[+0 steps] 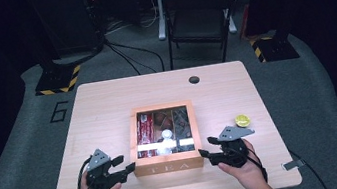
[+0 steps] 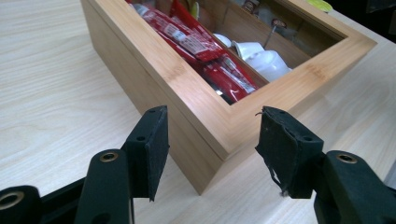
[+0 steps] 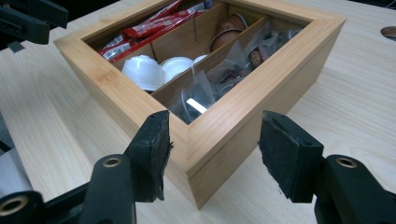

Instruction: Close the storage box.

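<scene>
Tea box [image 1: 171, 166] sits mid-bench [image 1: 102, 104], lid closed. Left gripper [image 1: 119, 165] and right gripper [image 1: 207, 148] flank its near corners, jaws apart, empty. Likely step: lift the lid. Advise gripping both corners evenly, raising together to avoid twisting.

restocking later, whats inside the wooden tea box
The tea box holds red packets in one compartment, white pods in the middle, clear-wrapped sachets in the third. Anything underneath them is covered.

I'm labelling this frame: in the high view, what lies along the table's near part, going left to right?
left gripper → wooden tea box → right gripper → small yellow object
</scene>
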